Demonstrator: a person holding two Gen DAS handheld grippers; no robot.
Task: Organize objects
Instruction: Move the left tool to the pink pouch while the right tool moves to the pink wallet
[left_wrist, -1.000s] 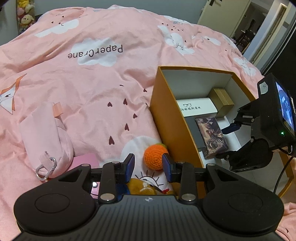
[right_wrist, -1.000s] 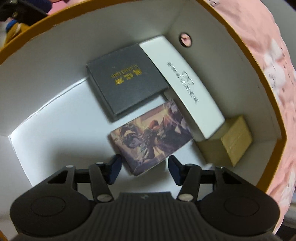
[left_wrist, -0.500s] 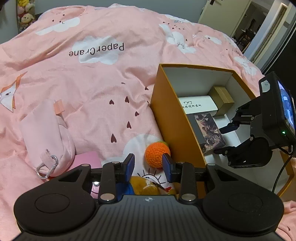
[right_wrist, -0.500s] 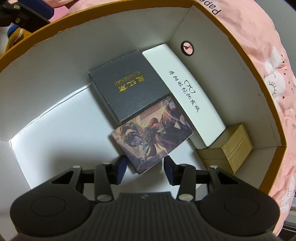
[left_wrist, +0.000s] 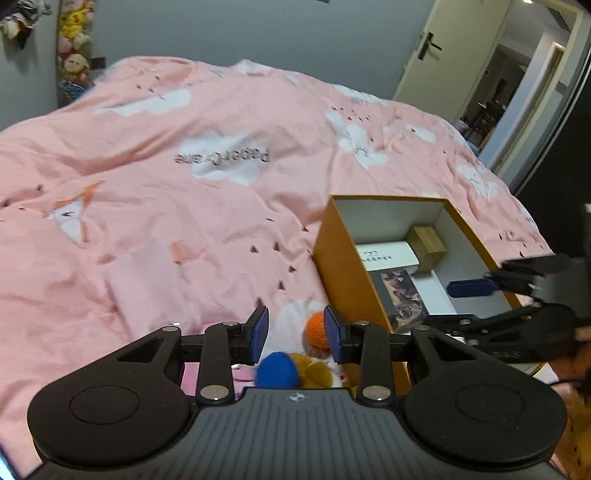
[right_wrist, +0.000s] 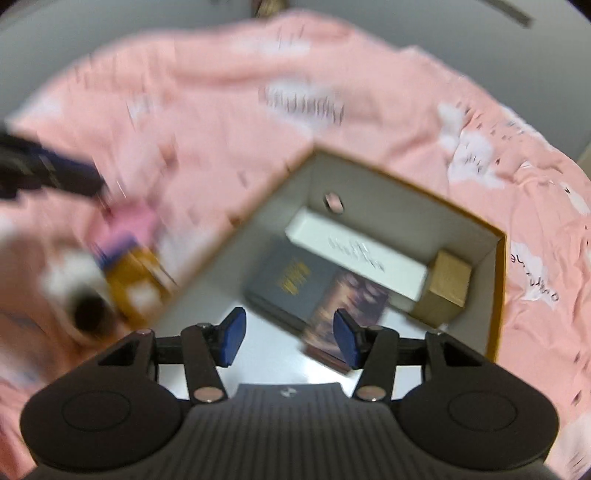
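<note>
Left claw (left_wrist: 295, 338) first: from its wrist camera I see the blue pads parted with nothing pressed between them, hanging above the pink bedspread (left_wrist: 184, 177). Past the gap lie an orange crocheted ball (left_wrist: 317, 328) and, nearer me, a blue ball (left_wrist: 276, 370) beside a brown plush toy (left_wrist: 314, 373). A pale pink pouch (left_wrist: 147, 288) rests on the bed to the left. To the right stands the orange box (left_wrist: 340, 273), open on top, holding a white case (left_wrist: 384, 254), a gold box (left_wrist: 426, 242) and an illustrated card box (left_wrist: 404, 295). My right claw (left_wrist: 476, 299) reaches over the box's near right corner.

From the right wrist camera, heavily blurred, the right claw's jaws are opening and empty, raised above the orange box (right_wrist: 496, 295). Inside I see the white case (right_wrist: 354, 254) against the far wall, the gold box (right_wrist: 447, 284) in the right corner, a grey book (right_wrist: 291, 284) and the illustrated card box (right_wrist: 345, 314) leaning on it.
</note>
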